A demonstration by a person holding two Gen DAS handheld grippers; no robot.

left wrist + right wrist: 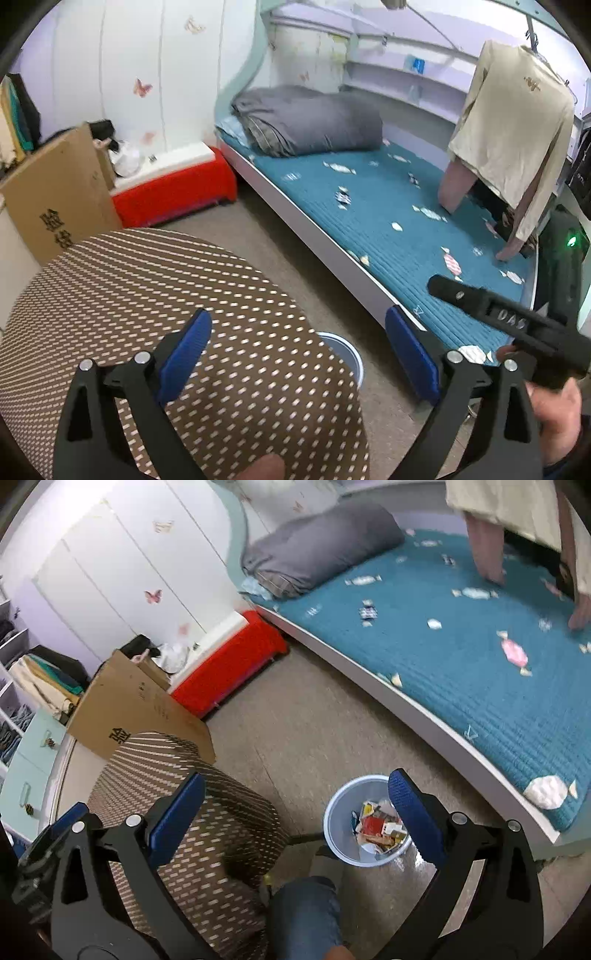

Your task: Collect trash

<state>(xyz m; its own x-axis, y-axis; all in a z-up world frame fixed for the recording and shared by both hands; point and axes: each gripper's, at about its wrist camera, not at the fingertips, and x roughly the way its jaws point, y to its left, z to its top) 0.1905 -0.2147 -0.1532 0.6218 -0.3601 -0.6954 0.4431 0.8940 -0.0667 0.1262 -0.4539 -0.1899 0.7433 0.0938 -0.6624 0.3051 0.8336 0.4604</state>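
A pale blue trash bin [336,823] stands on the floor beside the bed and holds several wrappers [376,830]; its rim shows past the table in the left wrist view [349,350]. My right gripper [295,812] is open and empty, high above the bin and floor. My left gripper [299,350] is open and empty over the edge of the round table [147,295]. The right gripper's black body [517,321] shows at the right in the left wrist view. The table top near the left gripper bears no loose trash that I can see.
A bed with a teal candy-print cover [369,206] and a folded grey duvet [310,118] runs along the right. A red box [173,192] and a cardboard box [55,192] stand by the wall. A beige shirt [517,122] hangs over the bed. My knee [306,912] is below.
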